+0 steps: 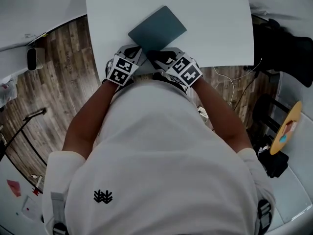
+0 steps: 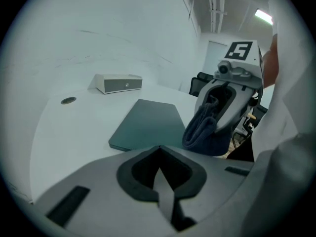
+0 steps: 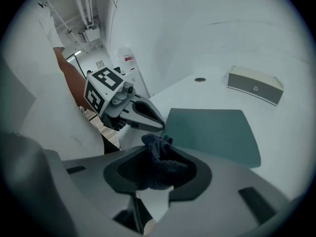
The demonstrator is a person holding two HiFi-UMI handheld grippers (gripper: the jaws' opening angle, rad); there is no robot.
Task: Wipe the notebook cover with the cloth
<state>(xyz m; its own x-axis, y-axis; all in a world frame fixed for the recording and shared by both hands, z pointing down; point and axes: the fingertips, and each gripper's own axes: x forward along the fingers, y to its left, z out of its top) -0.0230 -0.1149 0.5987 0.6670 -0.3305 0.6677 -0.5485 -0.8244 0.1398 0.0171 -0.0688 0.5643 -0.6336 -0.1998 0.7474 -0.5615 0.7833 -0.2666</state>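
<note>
Right gripper (image 1: 159,58) clamps a dark cloth (image 3: 159,163) at 6 o'clock of the teal notebook (image 1: 157,27); left gripper (image 1: 136,53) is pinched together, empty.

Cool, even, bluish-white light fills all three views. In the head view the white table (image 1: 215,28) at the top is bright and nearly washed out, while the wooden floor (image 1: 63,82) at left and the lower frame sit dimmer. A ceiling lamp (image 2: 263,16) glows at the upper right of the left gripper view. Shadows are faint and soft; only a thin dark line runs under the notebook (image 2: 148,125). Both gripper views are fisheye, with black corners and bowed lines near the rim. The grey bodies along their bottom edges are blurred. The cloth (image 3: 158,164) reads almost black, with little texture.
</note>
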